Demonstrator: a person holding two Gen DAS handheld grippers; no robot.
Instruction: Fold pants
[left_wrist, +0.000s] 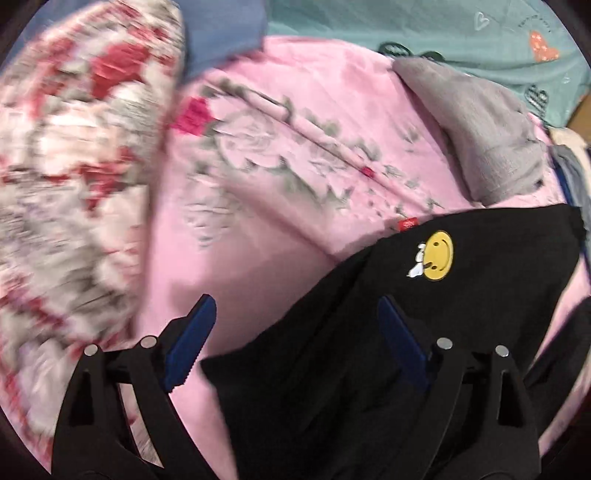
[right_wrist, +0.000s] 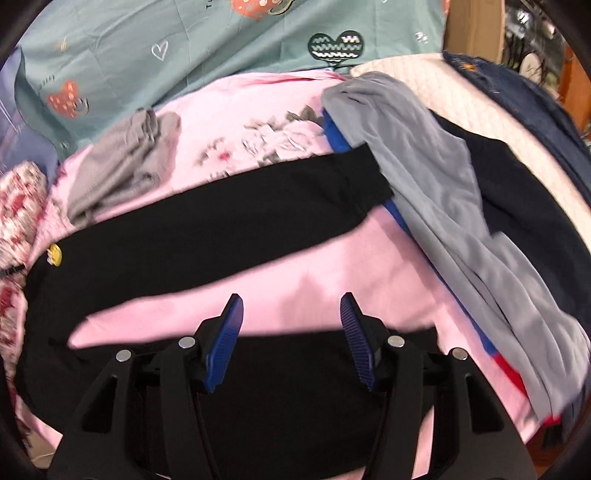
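Black pants (right_wrist: 207, 225) lie spread on the pink flowered bedsheet (right_wrist: 332, 258), both legs apart and a yellow smiley patch (left_wrist: 437, 260) near the waist. In the left wrist view the pants (left_wrist: 443, 314) fill the lower right. My left gripper (left_wrist: 297, 317) stands wide open above the waist edge, one blue pad over the sheet and one over the cloth, with nothing held. My right gripper (right_wrist: 291, 314) is open above the gap between the legs, the nearer leg (right_wrist: 280, 387) under its base, and its pads touch nothing.
A red-and-white flowered quilt (left_wrist: 74, 166) bulges at the left. A grey garment (left_wrist: 480, 136) lies crumpled on the sheet. At the right, a pile of clothes: light grey (right_wrist: 461, 229), navy (right_wrist: 517, 192), blue-and-red beneath. A teal heart-print sheet (right_wrist: 221, 55) lies behind.
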